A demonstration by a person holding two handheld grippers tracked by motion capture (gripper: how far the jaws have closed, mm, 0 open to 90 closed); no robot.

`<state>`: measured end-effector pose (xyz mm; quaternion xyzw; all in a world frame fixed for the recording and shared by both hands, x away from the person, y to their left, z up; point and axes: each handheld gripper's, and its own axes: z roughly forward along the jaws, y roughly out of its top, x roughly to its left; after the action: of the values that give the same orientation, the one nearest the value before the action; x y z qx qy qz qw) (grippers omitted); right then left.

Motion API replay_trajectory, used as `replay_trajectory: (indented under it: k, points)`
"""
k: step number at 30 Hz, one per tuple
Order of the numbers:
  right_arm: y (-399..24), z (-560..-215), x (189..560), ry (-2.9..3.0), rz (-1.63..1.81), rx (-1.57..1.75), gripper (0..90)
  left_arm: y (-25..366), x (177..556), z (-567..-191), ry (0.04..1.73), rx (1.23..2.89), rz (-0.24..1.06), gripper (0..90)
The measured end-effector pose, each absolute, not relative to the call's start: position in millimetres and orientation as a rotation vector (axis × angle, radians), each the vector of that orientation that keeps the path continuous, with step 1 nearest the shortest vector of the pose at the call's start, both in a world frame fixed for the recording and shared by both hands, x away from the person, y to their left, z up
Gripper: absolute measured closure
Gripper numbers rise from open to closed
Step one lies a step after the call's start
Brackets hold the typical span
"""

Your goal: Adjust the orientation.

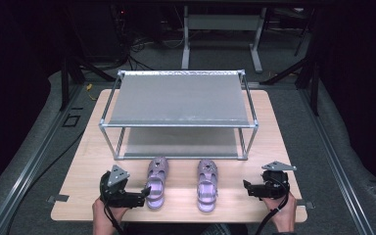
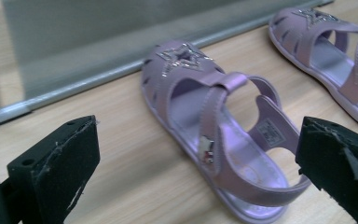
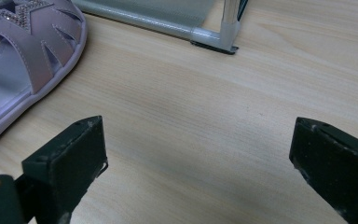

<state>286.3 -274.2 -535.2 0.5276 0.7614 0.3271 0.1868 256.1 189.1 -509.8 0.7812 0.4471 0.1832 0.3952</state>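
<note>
Just before the shoe rack point(image 1: 178, 125), two light, pliant lilac sandals point(image 1: 156, 188) point(image 1: 207, 184) are seen; the heel strap is judged the best hold, both grippers point(image 1: 144, 193) point(image 1: 246, 187) being spread and empty.

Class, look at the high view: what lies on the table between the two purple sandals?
Nothing: between the left sandal and the right sandal the high view shows bare wooden tabletop.
</note>
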Motion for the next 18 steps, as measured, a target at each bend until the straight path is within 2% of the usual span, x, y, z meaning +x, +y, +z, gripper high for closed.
replay_trajectory:
  k: [10,18]
  points:
    - [-271,-538,289,2.140,0.915,1.492,3.3,162,255,-520,1.092,1.997,0.430,0.0]
    - [-275,-538,288,2.154,0.910,1.499,3.4,146,256,-532,1.098,2.036,0.462,0.0]
